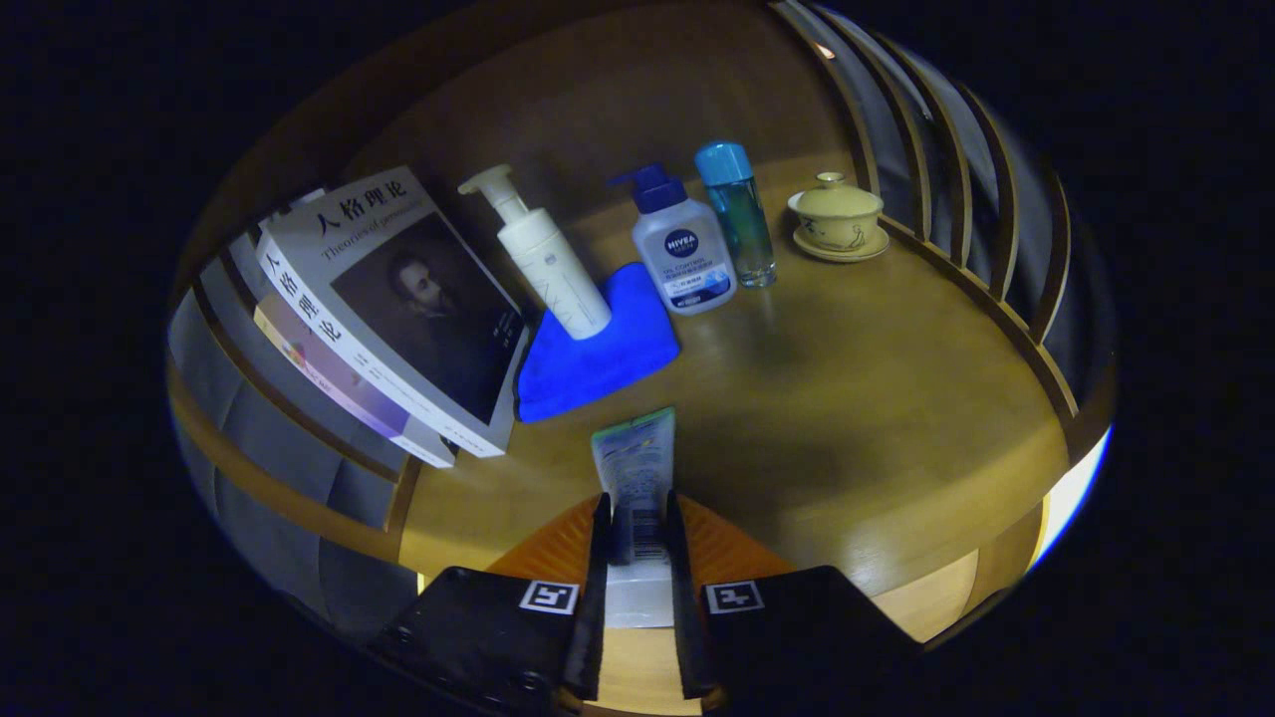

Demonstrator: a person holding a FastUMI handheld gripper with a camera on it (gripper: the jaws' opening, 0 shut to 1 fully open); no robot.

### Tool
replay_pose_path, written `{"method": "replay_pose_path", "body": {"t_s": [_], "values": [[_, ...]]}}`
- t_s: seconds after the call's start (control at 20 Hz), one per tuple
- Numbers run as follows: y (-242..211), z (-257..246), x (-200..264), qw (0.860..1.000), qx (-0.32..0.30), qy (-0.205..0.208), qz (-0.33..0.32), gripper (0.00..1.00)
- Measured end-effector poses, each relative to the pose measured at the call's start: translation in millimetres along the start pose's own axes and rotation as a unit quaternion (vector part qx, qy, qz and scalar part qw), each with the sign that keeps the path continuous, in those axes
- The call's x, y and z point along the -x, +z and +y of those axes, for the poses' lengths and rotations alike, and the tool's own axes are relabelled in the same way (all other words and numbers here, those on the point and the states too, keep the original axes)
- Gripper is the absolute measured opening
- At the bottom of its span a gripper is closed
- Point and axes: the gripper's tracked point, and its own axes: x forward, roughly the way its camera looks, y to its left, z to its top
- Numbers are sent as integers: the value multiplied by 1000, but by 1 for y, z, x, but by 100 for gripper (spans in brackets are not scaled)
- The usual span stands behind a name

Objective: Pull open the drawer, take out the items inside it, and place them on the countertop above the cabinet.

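Far left: two stacked books [388, 309] lie on the wooden countertop [847, 398], tilted up against the slatted rail [289, 418] on that side. Top one is white with a dark portrait cover, a thinner pale one sits under it.

Just right of the books: blue cloth [598, 349], folded, flat on the countertop, one edge touching or very near the book corner. White pump bottle [543, 261] stands on the cloth, appears to lean left in this view.

Next right: grey pump bottle with blue cap [682, 249], upright, at the cloth's right edge. Just beside it, nearly touching, clear blue bottle with light-blue cap [739, 214], upright.

Further right, apart from the bottles: cream lidded tea bowl on a saucer [837, 219], close to the right-hand slatted rail [956, 199].

Centre foreground: gripper [637, 533] is clamped on a tube [636, 468], both fingers pressing its sides. The tube is white-green, sticks out ahead of the fingers toward the cloth, its far end just short of the cloth. It is over the countertop; cannot tell if it touches the surface.
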Motion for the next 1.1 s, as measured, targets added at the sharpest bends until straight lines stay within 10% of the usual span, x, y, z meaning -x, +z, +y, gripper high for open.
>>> {"method": "replay_pose_path", "body": {"t_s": [0.05, 0.3, 1.1], "values": [[4, 2, 4, 1000, -2, 4, -9, 32], [14, 9, 46, 993, 70, 5, -96, 99], [-105, 28, 200, 925, 200, 38, -320, 98]]}}
